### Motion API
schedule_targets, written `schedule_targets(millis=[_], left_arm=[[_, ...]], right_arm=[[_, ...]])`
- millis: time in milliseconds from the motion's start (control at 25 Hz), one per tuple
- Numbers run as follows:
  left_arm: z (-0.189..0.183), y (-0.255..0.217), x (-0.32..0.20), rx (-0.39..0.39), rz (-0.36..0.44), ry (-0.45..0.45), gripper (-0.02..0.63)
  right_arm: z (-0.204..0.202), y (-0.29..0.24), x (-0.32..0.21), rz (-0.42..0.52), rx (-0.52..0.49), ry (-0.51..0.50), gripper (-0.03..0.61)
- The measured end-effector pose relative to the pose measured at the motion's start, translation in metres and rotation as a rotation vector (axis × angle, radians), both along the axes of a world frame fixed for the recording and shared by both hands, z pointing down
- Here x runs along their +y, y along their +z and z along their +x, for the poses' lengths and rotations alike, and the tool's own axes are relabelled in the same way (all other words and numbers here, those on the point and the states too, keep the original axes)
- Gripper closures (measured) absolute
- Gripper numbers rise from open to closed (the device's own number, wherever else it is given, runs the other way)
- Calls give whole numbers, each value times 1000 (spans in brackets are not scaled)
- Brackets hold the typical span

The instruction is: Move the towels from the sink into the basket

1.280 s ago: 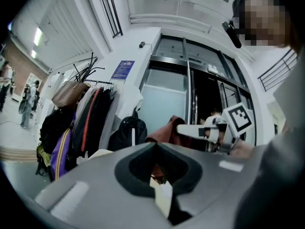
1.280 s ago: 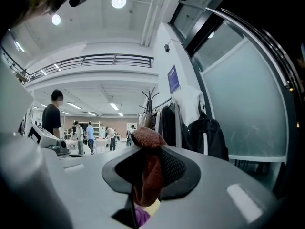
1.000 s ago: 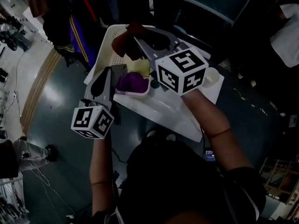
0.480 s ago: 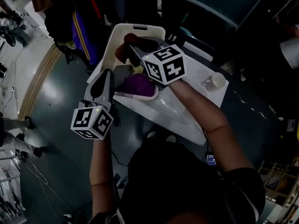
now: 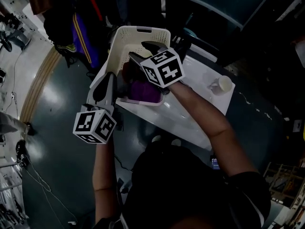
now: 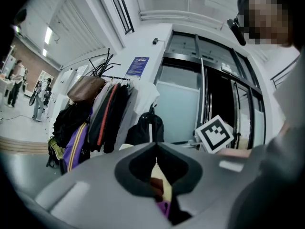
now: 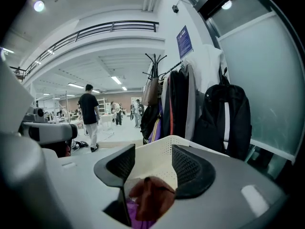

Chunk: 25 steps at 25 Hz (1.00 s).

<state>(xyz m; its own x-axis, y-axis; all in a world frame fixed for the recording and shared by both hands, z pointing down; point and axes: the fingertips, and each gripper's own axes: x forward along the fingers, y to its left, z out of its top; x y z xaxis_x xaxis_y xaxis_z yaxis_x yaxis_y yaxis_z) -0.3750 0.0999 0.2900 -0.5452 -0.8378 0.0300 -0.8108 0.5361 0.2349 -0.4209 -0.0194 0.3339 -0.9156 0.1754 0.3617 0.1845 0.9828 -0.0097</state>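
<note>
Brown towel [image 7: 150, 197] hung loose between the opening fingers of the right gripper [image 7: 155, 163], over the basket [image 5: 143, 33] at 12 o'clock — released near the rim, it could slump into the sink [image 5: 138, 102], where a purple towel [image 5: 142, 88] lay. Fingers of the left gripper [image 6: 156, 149] were together, empty, at 8 o'clock.

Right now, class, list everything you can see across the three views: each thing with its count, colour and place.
basket: one, white, perforated, at the table's far end
table: one, white, under the sink
sink: one, white, near the table's left edge
purple towel: one, in the sink
red-brown towel: one, between the right gripper's jaws, above the purple towel
cup: one, white, at the table's right end
coats and bags: several, mostly dark, on a rack behind the basket
bystanders: several, far across the hall
left gripper: grey, jaws shut, empty, beside the sink
right gripper: grey, jaws opening, facing the basket
</note>
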Motion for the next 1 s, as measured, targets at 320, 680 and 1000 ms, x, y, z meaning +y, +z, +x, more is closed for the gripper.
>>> schedule_targets(millis=[320, 680, 1000], left_arm=[[-3, 1, -13, 3, 4, 31, 604], [2, -1, -33, -1, 5, 60, 604], [17, -6, -53, -18, -3, 87, 604]], right_arm=[[5, -12, 0, -37, -47, -2, 398], [24, -19, -24, -66, -87, 60, 565], [52, -29, -41, -94, -117, 86, 580]])
